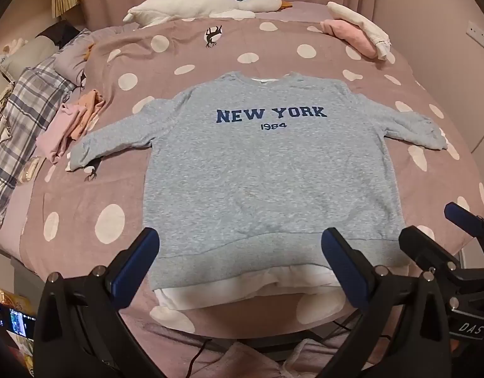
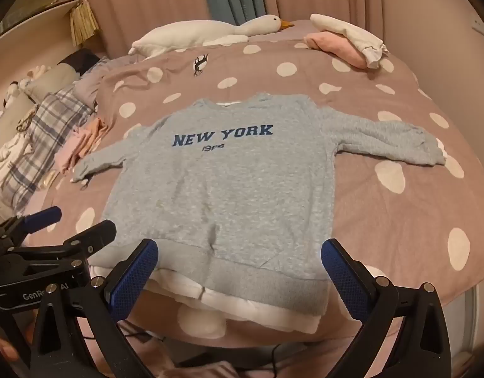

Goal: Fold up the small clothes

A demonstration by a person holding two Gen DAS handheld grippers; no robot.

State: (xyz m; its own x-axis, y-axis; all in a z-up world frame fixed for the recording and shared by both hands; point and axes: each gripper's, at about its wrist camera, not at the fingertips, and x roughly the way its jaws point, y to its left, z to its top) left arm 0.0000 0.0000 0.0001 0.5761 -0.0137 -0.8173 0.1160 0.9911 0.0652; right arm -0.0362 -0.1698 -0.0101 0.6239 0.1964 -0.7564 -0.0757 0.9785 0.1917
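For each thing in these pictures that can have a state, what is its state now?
grey sweatshirt: spread flat, print up, sleeves out, unfolded.
left gripper: open, holding nothing, over the hem.
right gripper: open, holding nothing, over the hem.
pink and orange clothes: folded, beside the left sleeve.
pink and white clothes: piled at the far right of the bed.
goose plush: lying on its side.

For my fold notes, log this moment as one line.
stage: pre-fold | sweatshirt: flat, face up, sleeves spread | left claw: open, empty, over hem | right claw: open, empty, over hem
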